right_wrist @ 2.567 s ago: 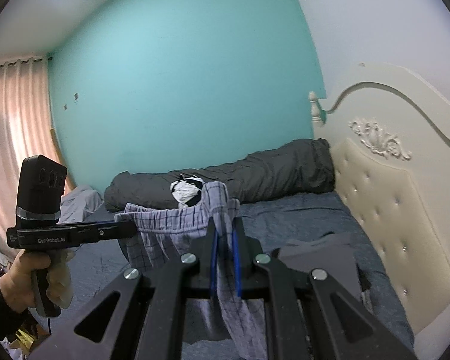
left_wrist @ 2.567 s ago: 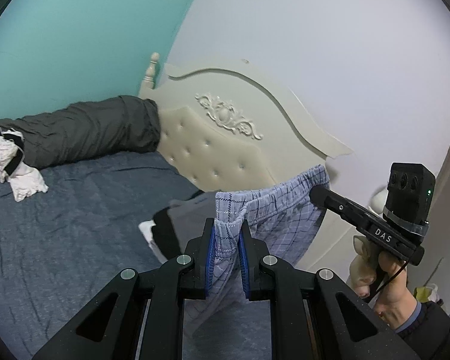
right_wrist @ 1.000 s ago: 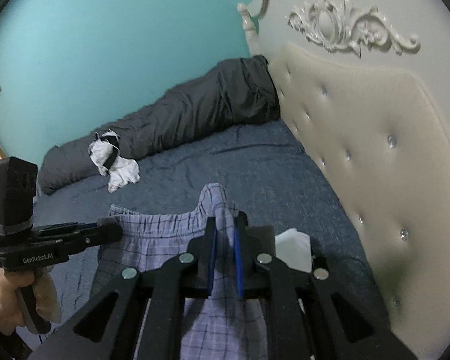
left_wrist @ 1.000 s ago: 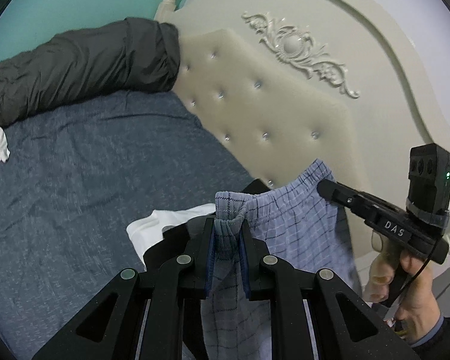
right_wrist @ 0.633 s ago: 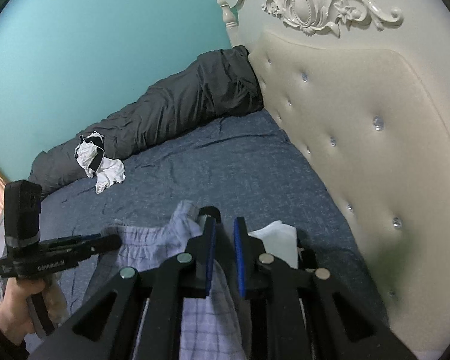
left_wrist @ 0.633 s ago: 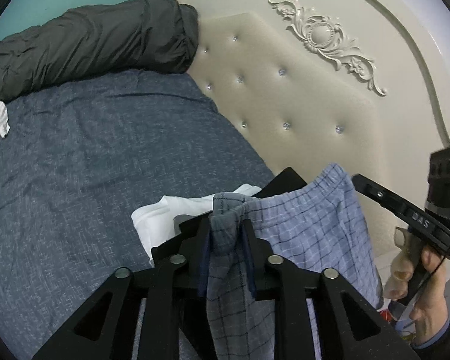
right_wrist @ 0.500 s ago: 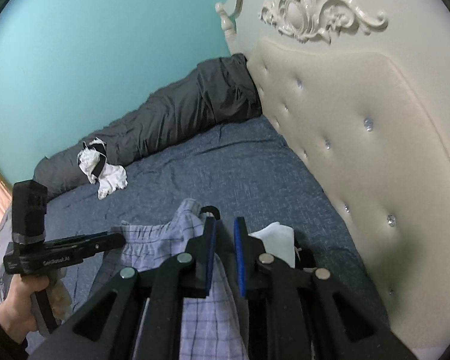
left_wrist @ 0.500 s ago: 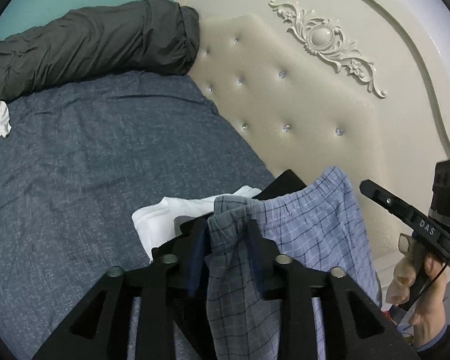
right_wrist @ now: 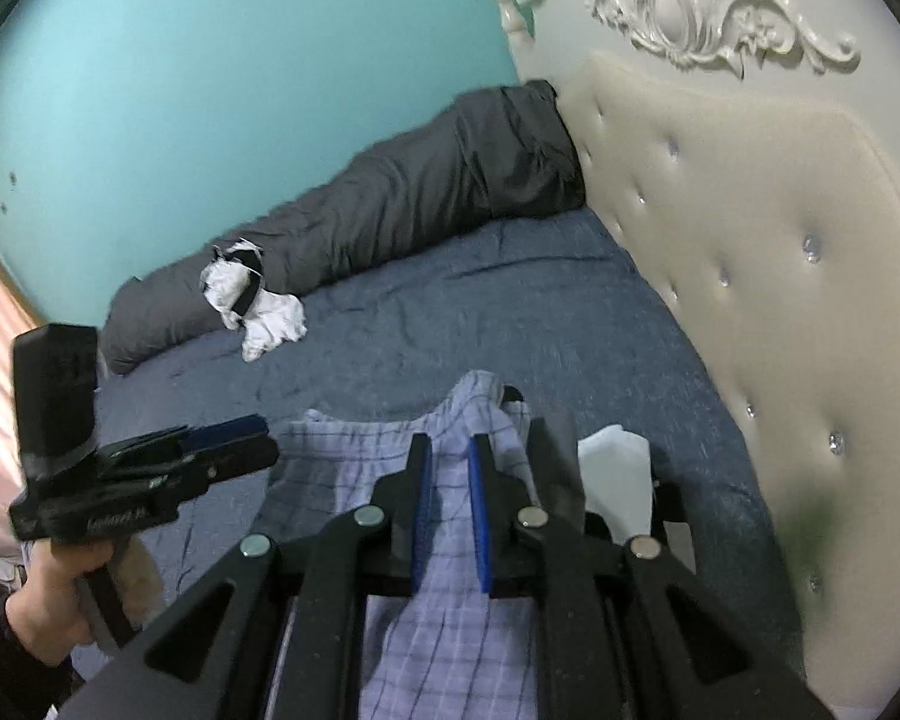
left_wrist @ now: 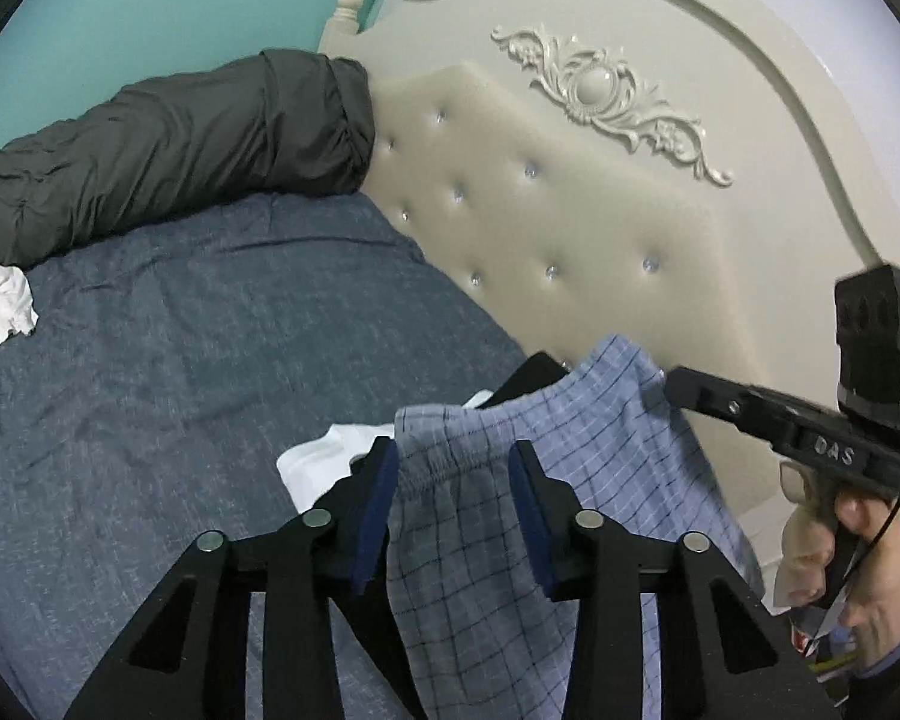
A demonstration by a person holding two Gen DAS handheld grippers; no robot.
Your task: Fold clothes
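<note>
Light blue plaid shorts (left_wrist: 570, 450) hang by their elastic waistband over a stack of folded clothes, a white piece (left_wrist: 318, 462) and a dark one (left_wrist: 528, 375), beside the headboard. My left gripper (left_wrist: 453, 456) has its jaws apart and closing, with the gathered waistband lying between the blue pads, which do not pinch it. My right gripper (right_wrist: 447, 450) is shut on the other waistband corner of the shorts (right_wrist: 342, 468). Each gripper shows in the other's view: the right gripper (left_wrist: 672, 384) and the left gripper (right_wrist: 258, 438), each held by a hand.
The bed's blue-grey sheet (left_wrist: 150, 360) stretches left. A rolled dark grey duvet (left_wrist: 180, 138) lies along the teal wall, with a crumpled white and black garment (right_wrist: 252, 300) by it. The tufted cream headboard (left_wrist: 570, 210) rises close on the right.
Both views have tipped down from the wall to the bed and folded stack. The left jaws, clamped on the waistband before, have spread apart. The right grip is unchanged.
</note>
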